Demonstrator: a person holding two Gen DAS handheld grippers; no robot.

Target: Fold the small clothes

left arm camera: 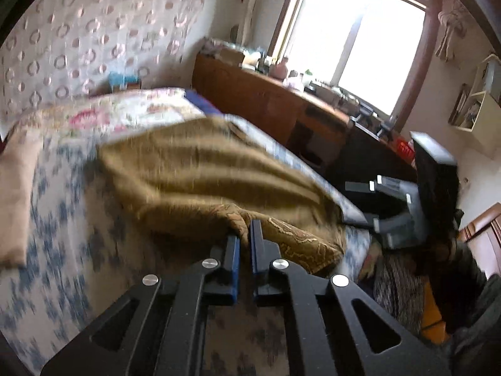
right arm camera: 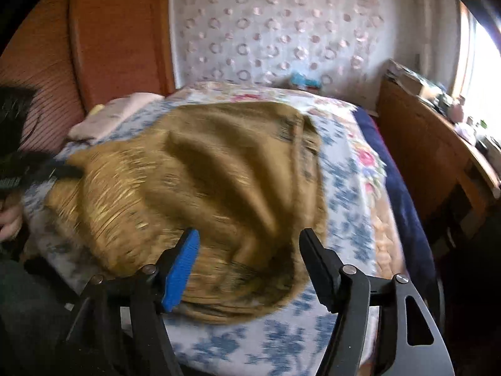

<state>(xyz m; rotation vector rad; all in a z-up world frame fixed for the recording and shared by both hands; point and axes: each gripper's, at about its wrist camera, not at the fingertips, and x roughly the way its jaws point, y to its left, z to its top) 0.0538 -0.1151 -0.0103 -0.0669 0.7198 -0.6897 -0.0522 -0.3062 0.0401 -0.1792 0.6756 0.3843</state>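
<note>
An olive-brown garment with a gold pattern lies rumpled on the bed's blue-flowered cover. My left gripper is shut on a fold of its near edge, with the cloth pinched between the blue pads. In the right wrist view the same garment spreads across the bed. My right gripper stands open over its near hem, not pressing on the cloth. That right gripper also shows at the bed's right side in the left wrist view. The left gripper appears blurred at the garment's left edge.
A pale pink folded cloth lies near the wooden headboard. A long wooden cabinet with clutter runs under the bright window. A dark blue sheet edge runs along the bed's side. A person's hand is at far left.
</note>
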